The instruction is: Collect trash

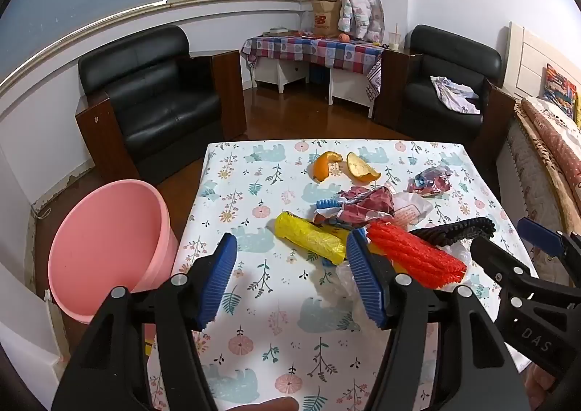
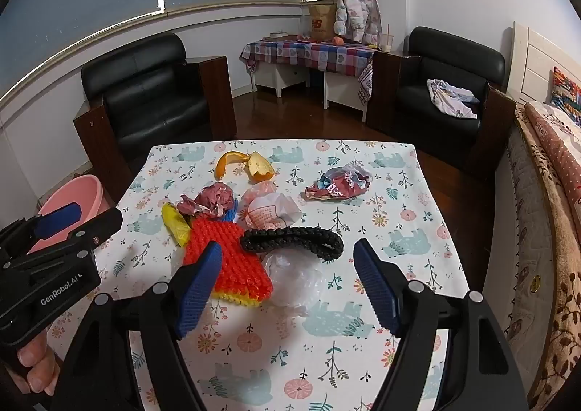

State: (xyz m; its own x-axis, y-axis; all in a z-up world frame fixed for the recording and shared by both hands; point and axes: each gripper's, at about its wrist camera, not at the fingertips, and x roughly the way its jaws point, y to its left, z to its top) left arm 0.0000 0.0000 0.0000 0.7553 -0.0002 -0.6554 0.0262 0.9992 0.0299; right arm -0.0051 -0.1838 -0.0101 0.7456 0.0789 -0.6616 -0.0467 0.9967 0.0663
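Trash lies on the floral tablecloth (image 1: 254, 338) (image 2: 417, 229): orange peels (image 1: 343, 165) (image 2: 241, 164), a crumpled red paper (image 1: 366, 205) (image 2: 212, 200), a yellow foam net (image 1: 308, 238) (image 2: 175, 224), a red foam net (image 1: 417, 254) (image 2: 228, 262), a black foam net (image 1: 454, 229) (image 2: 294, 242), clear plastic (image 2: 294, 276) and a crumpled wrapper (image 1: 432, 182) (image 2: 339, 184). A pink bin (image 1: 105, 247) (image 2: 72, 200) stands left of the table. My left gripper (image 1: 290, 278) hovers open above the near table, short of the yellow net. My right gripper (image 2: 287, 287) is open over the clear plastic.
Two black armchairs (image 1: 152, 98) (image 1: 450, 91) stand beyond the table, with a checked-cloth side table (image 1: 312, 47) between them. A bed edge (image 2: 544, 193) runs along the right. The near half of the tablecloth holds no objects.
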